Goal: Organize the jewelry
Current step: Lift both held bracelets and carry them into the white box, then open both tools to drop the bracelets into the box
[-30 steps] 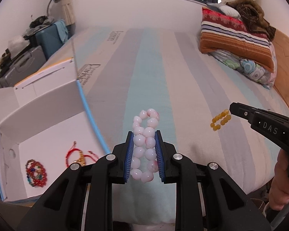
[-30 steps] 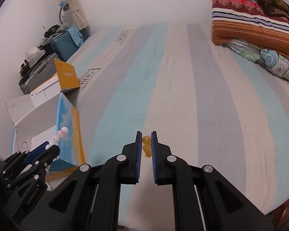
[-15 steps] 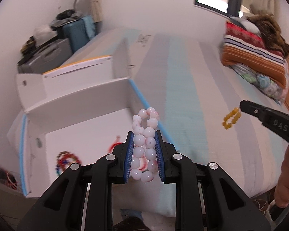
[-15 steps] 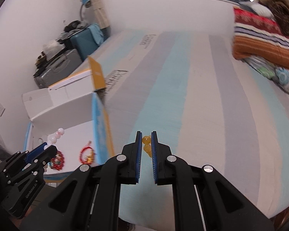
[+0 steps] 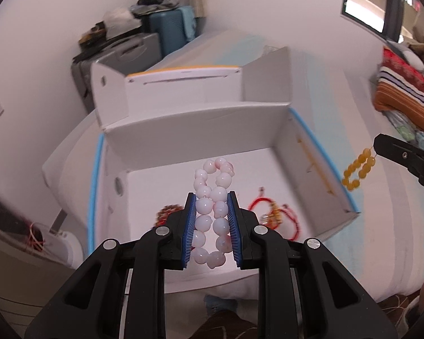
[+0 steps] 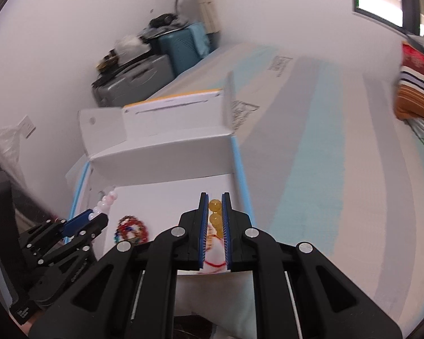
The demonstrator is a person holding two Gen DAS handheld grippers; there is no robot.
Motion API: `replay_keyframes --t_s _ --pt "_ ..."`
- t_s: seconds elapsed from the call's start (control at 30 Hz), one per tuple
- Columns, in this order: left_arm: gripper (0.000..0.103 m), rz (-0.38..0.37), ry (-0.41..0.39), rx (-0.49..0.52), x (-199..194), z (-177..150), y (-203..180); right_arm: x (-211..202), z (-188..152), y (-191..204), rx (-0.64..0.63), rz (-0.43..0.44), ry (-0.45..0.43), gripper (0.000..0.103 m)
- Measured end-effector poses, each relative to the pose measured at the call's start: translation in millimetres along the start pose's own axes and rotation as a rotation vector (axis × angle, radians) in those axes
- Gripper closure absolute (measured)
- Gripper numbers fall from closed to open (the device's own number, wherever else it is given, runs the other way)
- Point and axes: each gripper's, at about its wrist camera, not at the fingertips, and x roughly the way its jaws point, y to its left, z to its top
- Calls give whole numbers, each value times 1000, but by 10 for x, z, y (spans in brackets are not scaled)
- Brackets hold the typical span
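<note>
Above the white box, the left hand-held gripper pinches the pink bead bracelet; just beside the box's blue-edged right wall, the right hand-held gripper clamps the yellow bead bracelet.

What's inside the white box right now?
On the white box floor lie a red cord bracelet and a multicoloured bead bracelet. The gripper fingers hide some of the floor, so more could be there.

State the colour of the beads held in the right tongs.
Amber yellow beads, seen best in the left wrist view, hanging from the right tongs.
</note>
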Motion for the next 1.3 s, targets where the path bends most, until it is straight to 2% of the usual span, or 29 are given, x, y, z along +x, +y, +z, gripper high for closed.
replay_keyframes --t_s 0.27,0.57,1.0,1.3 --pt "81 27 65 -32 304 -102 255 508 -149 364 -47 22 89 94" --pt "81 31 121 -35 597 -175 353 914 -280 395 -44 3 175 94" --pt "81 33 157 -27 840 -181 335 1188 -324 406 -58 -11 213 94" --pt "79 43 145 -27 884 -117 340 1254 -311 376 -48 3 215 92"
